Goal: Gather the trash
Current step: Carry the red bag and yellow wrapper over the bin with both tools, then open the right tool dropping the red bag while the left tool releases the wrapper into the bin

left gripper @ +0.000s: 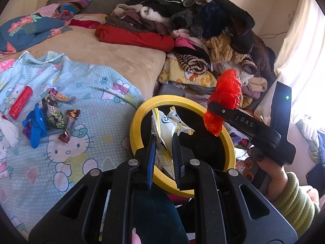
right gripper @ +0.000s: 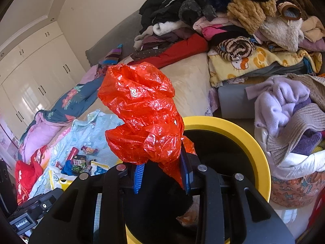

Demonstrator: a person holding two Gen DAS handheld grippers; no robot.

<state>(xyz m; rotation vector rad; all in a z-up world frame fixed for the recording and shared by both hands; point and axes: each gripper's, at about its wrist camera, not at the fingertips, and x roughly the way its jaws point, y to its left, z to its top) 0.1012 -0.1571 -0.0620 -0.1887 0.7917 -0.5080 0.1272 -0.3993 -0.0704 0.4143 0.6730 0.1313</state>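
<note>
I had the left gripper (left gripper: 164, 140) pinching a crumpled white-and-yellow wrapper (left gripper: 169, 125), its blue-padded fingers (left gripper: 151, 158) closed on the wrapper's lower part, and I held it directly above the dark mouth of the yellow-rimmed bin (left gripper: 138, 118). My right gripper (right gripper: 162, 174) was clamped on a crumpled red plastic bag (right gripper: 142, 111), which bulged up well past the fingertips; in the left wrist view that same red bag (left gripper: 225, 99) hung over the far right edge of the bin's rim, with the right gripper (left gripper: 215, 109) reaching in from the right side of the bin. From the right wrist view the bin (right gripper: 258, 142) sat just beyond and below the bag, and I could make out something pale and orange lying inside it (too dim to name).

Left of the bin, on the Hello Kitty sheet (left gripper: 81, 158), more trash lay in a loose cluster: a red tube-shaped package (left gripper: 20, 102), a blue glove-like item (left gripper: 36, 126), a green-and-dark snack packet (left gripper: 53, 113) and a small brown candy wrapper (left gripper: 70, 126). These sat well apart from the bin. Behind the bin, a heap of clothes (left gripper: 193, 20) covered the bed, and to the right of the bin a basket of lilac and grey knitwear (right gripper: 288, 118) stood just beside it.
</note>
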